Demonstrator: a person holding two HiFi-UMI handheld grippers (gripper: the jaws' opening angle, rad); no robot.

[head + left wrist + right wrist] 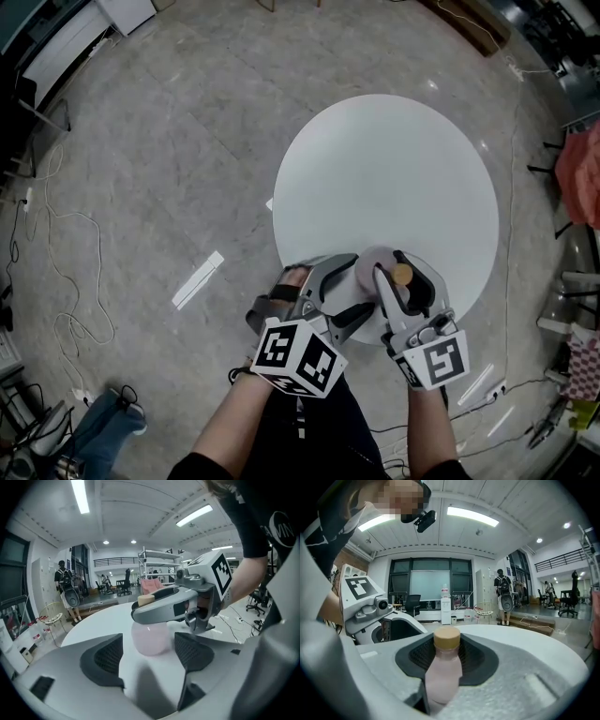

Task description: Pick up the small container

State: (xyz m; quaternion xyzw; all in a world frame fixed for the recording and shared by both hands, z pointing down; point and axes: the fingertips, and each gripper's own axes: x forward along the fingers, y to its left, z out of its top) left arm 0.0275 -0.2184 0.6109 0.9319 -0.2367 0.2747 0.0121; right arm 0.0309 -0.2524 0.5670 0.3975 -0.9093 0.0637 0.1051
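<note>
Small container [442,677], a pink bottle with a tan cap, stands upright at the near edge of the round white table [394,169]. We see the right gripper [403,272] pinching it just below the cap, 2 jaws pressed on its sides. The left gripper [148,644] is spread wide, 1 pad either side of the bottle's lower body, neither touching it.
</note>
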